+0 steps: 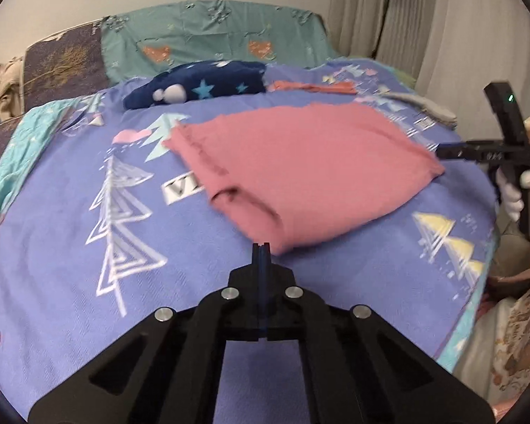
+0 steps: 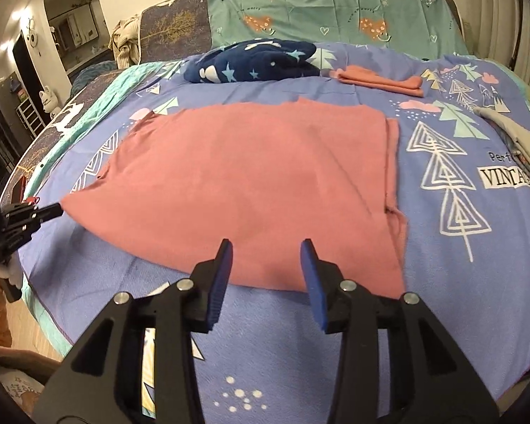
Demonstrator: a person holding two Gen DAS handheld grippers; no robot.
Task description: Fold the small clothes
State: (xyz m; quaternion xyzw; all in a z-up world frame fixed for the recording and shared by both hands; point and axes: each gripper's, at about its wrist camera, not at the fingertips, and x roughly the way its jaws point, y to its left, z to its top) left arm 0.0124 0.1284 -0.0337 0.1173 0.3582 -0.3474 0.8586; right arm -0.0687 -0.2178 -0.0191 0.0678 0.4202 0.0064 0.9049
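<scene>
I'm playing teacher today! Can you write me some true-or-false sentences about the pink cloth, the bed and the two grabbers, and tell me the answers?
1. The pink garment lies spread on the purple bedspread. True.
2. The left gripper has its fingers wide apart. False: they are pressed together, at a corner of the pink garment.
3. The right gripper is open, with nothing pinched between its blue pads. True.
4. The dark blue starry fabric sits on top of the pink garment. False: it lies apart from it, farther up the bed.
5. A folded orange cloth lies beyond the pink garment. True.
6. The bedspread is plain, with no pictures. False: it has trees and triangles printed on it.
</scene>
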